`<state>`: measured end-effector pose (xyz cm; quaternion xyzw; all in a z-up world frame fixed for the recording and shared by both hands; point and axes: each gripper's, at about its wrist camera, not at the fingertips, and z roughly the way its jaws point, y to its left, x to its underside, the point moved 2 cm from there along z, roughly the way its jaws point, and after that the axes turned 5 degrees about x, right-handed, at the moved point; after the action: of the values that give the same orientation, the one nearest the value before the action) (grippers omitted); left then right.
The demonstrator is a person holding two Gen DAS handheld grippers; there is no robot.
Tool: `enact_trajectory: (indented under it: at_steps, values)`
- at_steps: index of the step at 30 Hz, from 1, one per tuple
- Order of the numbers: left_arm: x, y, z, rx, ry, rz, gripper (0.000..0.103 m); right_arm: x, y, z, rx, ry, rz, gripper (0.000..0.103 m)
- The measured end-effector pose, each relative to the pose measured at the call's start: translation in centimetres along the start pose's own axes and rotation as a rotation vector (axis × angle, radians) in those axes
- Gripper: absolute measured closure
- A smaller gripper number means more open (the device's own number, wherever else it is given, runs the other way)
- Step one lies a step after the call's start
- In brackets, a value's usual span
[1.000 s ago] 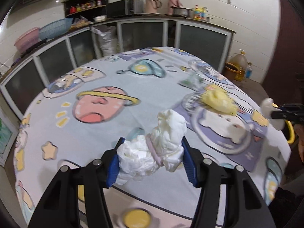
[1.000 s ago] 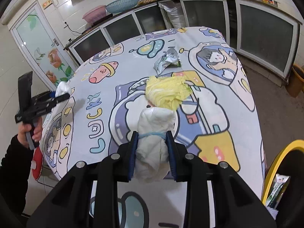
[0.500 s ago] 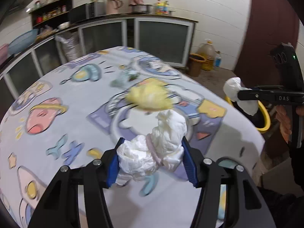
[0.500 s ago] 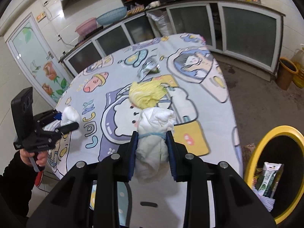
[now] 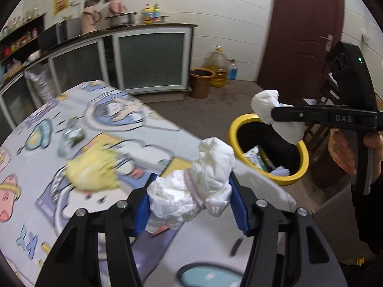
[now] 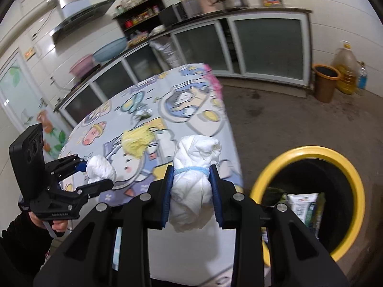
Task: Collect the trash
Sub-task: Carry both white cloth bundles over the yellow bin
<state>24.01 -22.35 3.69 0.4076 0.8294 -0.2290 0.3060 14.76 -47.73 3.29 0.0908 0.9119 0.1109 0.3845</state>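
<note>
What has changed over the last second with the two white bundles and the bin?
Both grippers have swung away from the middle of the table toward the yellow bin, which is now in both views. The right gripper now has its white bundle above the bin's rim. The left gripper follows near the table edge with its bundle. Nothing was let go. The yellow wad and foil wrapper stay on the table.

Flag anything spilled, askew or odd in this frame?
Nothing spilled. Two pieces of trash are left on the table: a crumpled yellow wad and a crinkled wrapper beyond it. Both grippers hold white bundles, the left gripper over the table edge, the right gripper near the yellow-rimmed bin.
</note>
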Motion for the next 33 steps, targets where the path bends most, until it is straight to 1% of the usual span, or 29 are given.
enact_trajectory:
  at_steps: [3, 6, 9, 11, 14, 17, 19, 22, 31, 33]
  values:
    - [-1.4, -2.1, 1.8, 0.044, 0.002, 0.012, 0.049, 0.2, -2.1, -1.0, 0.024, -0.014, 0.037, 0.074]
    - [-2.5, -4.2, 3.4, 0.065, 0.006, 0.031, 0.049, 0.4, -4.3, -1.8, 0.066, -0.030, 0.066, 0.074]
    - [-3.4, -5.7, 4.9, 0.086, 0.011, 0.039, 0.049, 0.9, -6.4, -2.3, 0.090, -0.036, 0.100, 0.074]
    - [-4.2, -6.6, 5.8, 0.080, 0.009, 0.045, 0.049, 1.2, -7.9, -2.6, 0.132, -0.044, 0.114, 0.074]
    - [-5.0, -7.9, 7.1, 0.085, 0.009, 0.044, 0.049, 1.8, -9.7, -2.8, 0.146, -0.040, 0.148, 0.074]
    - [-5.6, -9.0, 8.4, 0.083, 0.019, 0.052, 0.049, 2.5, -11.6, -2.7, 0.208, -0.041, 0.165, 0.074]
    - [-6.0, -9.6, 9.5, 0.097, 0.033, 0.041, 0.049, 3.0, -12.6, -2.6, 0.215, -0.034, 0.186, 0.074]
    - [-6.4, -10.3, 11.1, 0.099, 0.049, 0.051, 0.049, 3.6, -14.0, -2.0, 0.231, -0.022, 0.212, 0.074]
    - [-6.8, -11.9, 14.8, 0.128, 0.080, 0.034, 0.049, 5.1, -17.0, -0.4, 0.251, 0.015, 0.276, 0.074]
    - [-6.8, -12.4, 15.5, 0.123, 0.083, 0.035, 0.048, 5.4, -17.6, -0.2, 0.264, 0.022, 0.287, 0.074]
